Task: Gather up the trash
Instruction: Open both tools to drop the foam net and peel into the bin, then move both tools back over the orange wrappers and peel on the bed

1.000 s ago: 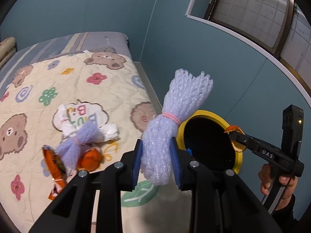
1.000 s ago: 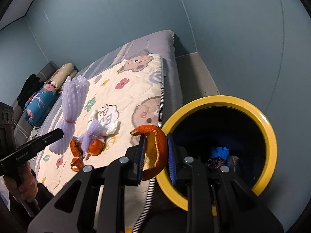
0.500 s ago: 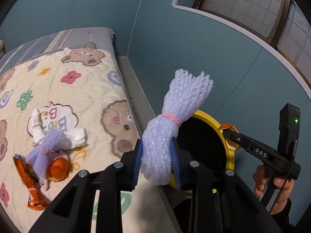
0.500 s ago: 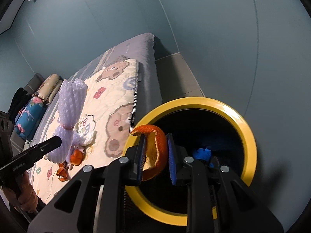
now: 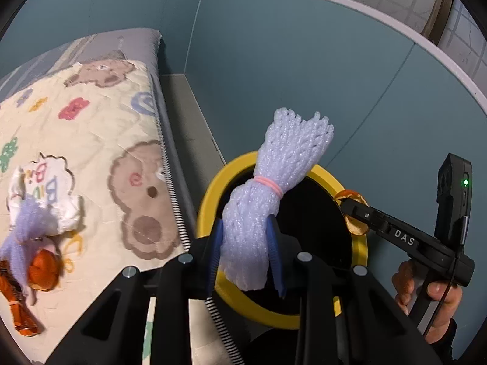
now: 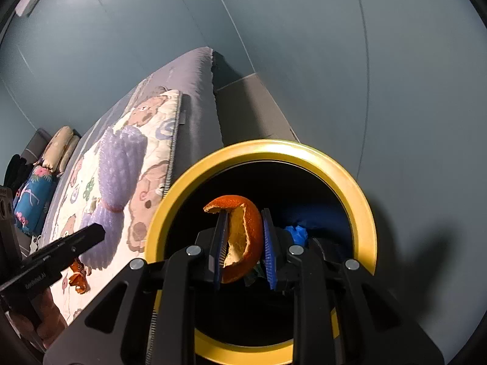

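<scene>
Trash collection, partway through, by my estimate: two items are being carried to the bin, several are lying uncollected. The left gripper (image 5: 248, 251) is clenching a bundle of white foam netting (image 5: 268, 200), tied at the waist with a pink band, and is holding it above the near rim of the yellow-rimmed bin (image 5: 210, 200). The right gripper (image 6: 243, 245) is gripping a curled piece of orange peel (image 6: 243, 240) between its blue pads, and the peel is hanging over the bin's dark mouth (image 6: 359, 200); neither item is dropped yet. Inside the bin something blue (image 6: 296, 232) is already lying, so at least one piece seems to be collected. Still waiting on the quilt (image 5: 100, 140): a second, lilac foam-net bundle (image 5: 24, 228), a crumpled white wrapper with coloured letters (image 5: 45, 188), more orange peel (image 5: 42, 270) and an orange foil-like wrapper (image 5: 15, 313), all clustered together well apart from the bin. The surface is a cream quilt printed with bears and flowers, spread over a grey mattress (image 6: 194, 79); the bin is standing on the floor just beside the bed's edge. Teal walls are enclosing the corner, a white-framed window (image 5: 411, 3) is showing at upper right, and pillows or folded bedding (image 6: 57, 149) are sitting at the far end of the bed.
</scene>
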The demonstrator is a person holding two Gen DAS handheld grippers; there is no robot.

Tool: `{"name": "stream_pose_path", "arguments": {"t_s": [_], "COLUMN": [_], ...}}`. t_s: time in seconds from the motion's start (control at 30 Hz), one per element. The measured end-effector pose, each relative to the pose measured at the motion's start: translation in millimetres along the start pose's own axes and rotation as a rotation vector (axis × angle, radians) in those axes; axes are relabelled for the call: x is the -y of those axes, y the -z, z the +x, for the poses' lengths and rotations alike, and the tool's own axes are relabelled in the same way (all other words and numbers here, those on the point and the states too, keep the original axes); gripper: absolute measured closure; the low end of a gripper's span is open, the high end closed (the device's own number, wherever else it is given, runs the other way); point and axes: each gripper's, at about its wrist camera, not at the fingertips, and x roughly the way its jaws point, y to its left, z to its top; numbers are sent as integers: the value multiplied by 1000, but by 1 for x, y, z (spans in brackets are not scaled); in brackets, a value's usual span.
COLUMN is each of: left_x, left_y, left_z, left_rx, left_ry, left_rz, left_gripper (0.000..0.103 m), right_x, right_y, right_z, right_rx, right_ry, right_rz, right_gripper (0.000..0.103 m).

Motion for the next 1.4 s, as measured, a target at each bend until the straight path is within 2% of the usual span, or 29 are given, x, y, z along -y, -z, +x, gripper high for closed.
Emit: {"name": "stream_pose_path", "arguments": {"t_s": [0.27,0.37,0.47,0.57,0.63,0.8,1.1,1.4], "left_x": [4,4,4,1,-2,-10,-37,-86], "left_y": [0,0,0,1,2,2,13,24], "left_z": [24,28,28,26,21,10,-21,-64], "left_rx": [-25,-25,-17,-12,3,30,82,136], "left_ry": [6,20,21,19,14,1,-83,-186], "left_rz": [-8,-12,-15,-23,-31,-38,-43,-87], "left_gripper": [73,67,59,49,33,23,16,14], "right_x": [12,15,17,20,20,19,-1,-59], "right_y": [2,2,0,0,1,3,8,14], "right_z": [13,14,16,13,10,6,-6,-10], "right_rx": [-14,-15,-10,-3,1,7,4,-11], "right_ry": [28,40,53,70,71,74,46,-25], "right_rz": [24,30,43,49,54,61,30,-60], "right_gripper": [81,77,67,66,61,59,56,50]}}
